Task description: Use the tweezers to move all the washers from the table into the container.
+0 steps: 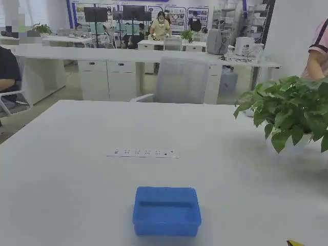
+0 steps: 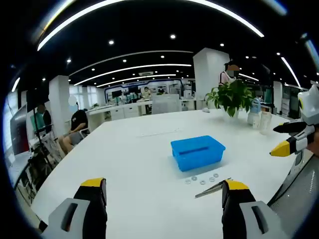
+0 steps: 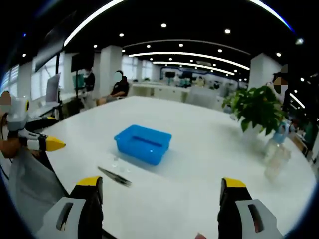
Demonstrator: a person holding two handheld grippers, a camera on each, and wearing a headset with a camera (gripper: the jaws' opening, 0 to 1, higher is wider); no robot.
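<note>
Plainly: tweezers lie loose, both grippers wide and empty

The tweezers [image 2: 212, 188] lie flat on the white table [image 2: 139, 164], on the person's side of the blue container [image 2: 197, 152], and nothing holds them. Just beyond them, between the tweezers and the container, the washers [image 2: 202, 179] sit in a short loose row. They are near the container's front wall but apart from it. In the head view no washer can be made out inside the container, so the task looks barely begun, with lifting the tweezers as its first step.

The left gripper [image 2: 163, 185] has its jaws spread wide with nothing between them. The right gripper [image 3: 159, 182] is just as wide and just as empty. Both hang above the table's near part, pointing toward the container.

The coming move turns on where the tweezers lie between the two. From the left gripper they are ahead and to the right, close by its right-hand jaw. From the right gripper they are ahead and to the left, just past its left-hand jaw. Their long axis slants across both lines of sight and points along neither. Whichever gripper goes for them would likely have to swing inward and roll, so that its jaws close across the slim legs rather than along them. Neither gripper looks clearly nearer, and I cannot tell which is.

Farther out, a leafy plant [image 1: 292, 115] stands well to the right of the container, clear of the work.
</note>
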